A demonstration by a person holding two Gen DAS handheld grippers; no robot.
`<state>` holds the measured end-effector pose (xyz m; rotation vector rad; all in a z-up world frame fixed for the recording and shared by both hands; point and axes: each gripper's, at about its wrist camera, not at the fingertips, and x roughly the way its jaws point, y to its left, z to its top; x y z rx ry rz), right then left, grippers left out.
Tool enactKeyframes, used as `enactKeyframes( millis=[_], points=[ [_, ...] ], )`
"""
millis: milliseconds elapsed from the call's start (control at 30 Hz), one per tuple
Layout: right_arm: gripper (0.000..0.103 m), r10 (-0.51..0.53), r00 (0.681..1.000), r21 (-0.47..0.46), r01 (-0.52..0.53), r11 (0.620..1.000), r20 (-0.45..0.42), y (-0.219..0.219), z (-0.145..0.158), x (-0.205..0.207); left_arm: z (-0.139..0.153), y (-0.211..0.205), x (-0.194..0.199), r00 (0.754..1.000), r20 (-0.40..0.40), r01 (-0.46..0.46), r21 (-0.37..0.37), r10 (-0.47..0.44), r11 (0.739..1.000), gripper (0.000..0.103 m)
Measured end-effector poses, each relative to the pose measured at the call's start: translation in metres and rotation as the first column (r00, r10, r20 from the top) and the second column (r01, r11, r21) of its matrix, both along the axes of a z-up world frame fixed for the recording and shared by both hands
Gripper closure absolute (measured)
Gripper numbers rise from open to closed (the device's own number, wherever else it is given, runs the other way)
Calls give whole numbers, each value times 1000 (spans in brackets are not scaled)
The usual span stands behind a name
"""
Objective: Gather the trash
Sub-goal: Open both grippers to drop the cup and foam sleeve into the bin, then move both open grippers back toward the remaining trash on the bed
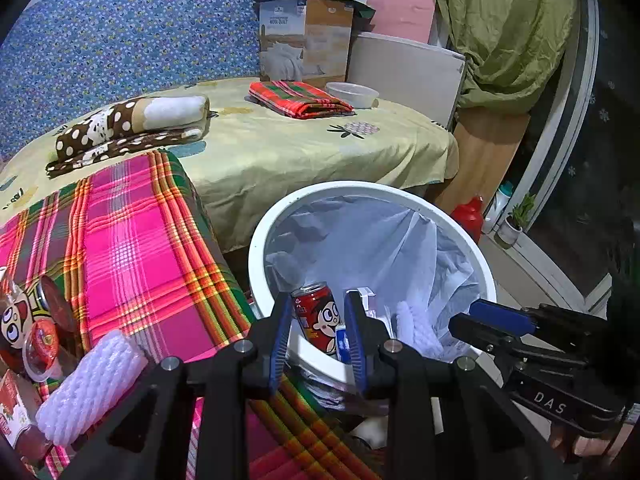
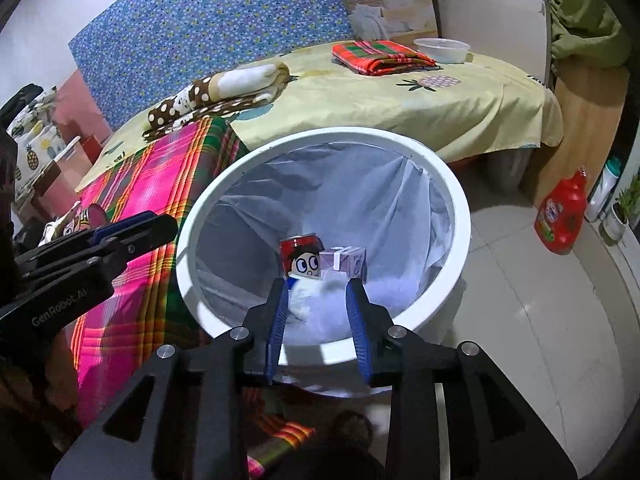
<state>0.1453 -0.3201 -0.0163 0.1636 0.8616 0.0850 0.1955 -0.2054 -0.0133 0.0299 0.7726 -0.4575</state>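
A white round bin (image 1: 256,248) (image 2: 192,240) lined with a pale bag stands beside the bed. Inside lie a red can with a cartoon face (image 1: 316,320) (image 2: 300,258), a small lilac carton (image 2: 346,262) and white foam netting (image 1: 414,330). My left gripper (image 1: 317,300) hangs open over the bin's near rim, nothing between its fingers; the can sits below them. It also shows at the bin's left side (image 2: 160,226). My right gripper (image 2: 317,286) (image 1: 476,316) is open over the bin, with a blurred white mass (image 2: 316,304) under it. On the plaid blanket lie another cartoon can (image 1: 24,316), a clear lid (image 1: 40,346), a foam net (image 1: 88,384) and a red carton (image 1: 12,412).
The bed has a yellow sheet (image 1: 300,152) with a pink plaid blanket (image 1: 132,248), a folded spotted blanket (image 1: 132,124), a red plaid cloth (image 1: 300,98), a white bowl (image 1: 352,94) and a cardboard box (image 1: 304,40). A red detergent bottle (image 2: 562,216) stands on the tiled floor (image 2: 520,320) at the right.
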Motion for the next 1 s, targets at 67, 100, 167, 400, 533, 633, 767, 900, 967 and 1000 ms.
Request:
enactKeyframes(
  millis=[67,100,167,400,533,633,767,900,967,1000],
  points=[
    [70,1,1000,4,-1,1000,6,0,2,-2,1,3,-3,1000,0,-2,-3,2,1000,74],
    [70,1,1000,6,-1,1000,9,0,3,-3,2,4,-5,1000,1,-6,-4,6,1000,75],
    [70,5,1000,11,-5,1000,17,1,5,-6,3,8,-9,1000,1,-16,-5,16,1000,74],
    [70,52,997,22,-54,998,58,16,15,-17,11,29,-27,997,6,-78,-12,78,997,73],
    [70,88,993,33,-91,995,80,26,21,-23,16,43,-39,993,19,-113,-15,113,993,65],
    [70,112,989,41,-116,992,93,35,24,-27,18,53,-50,989,31,-143,-8,143,990,64],
    [70,153,983,54,-159,986,97,51,25,-33,23,69,-62,981,48,-186,-3,185,983,62],
    [70,189,977,53,-195,979,97,64,28,-36,28,83,-72,973,59,-221,-11,221,975,58],
    [70,202,974,59,-209,976,101,71,29,-37,28,89,-76,969,62,-237,-13,238,971,57],
    [70,209,973,58,-215,975,103,74,30,-37,29,93,-78,967,64,-246,-15,247,969,57]
  ],
)
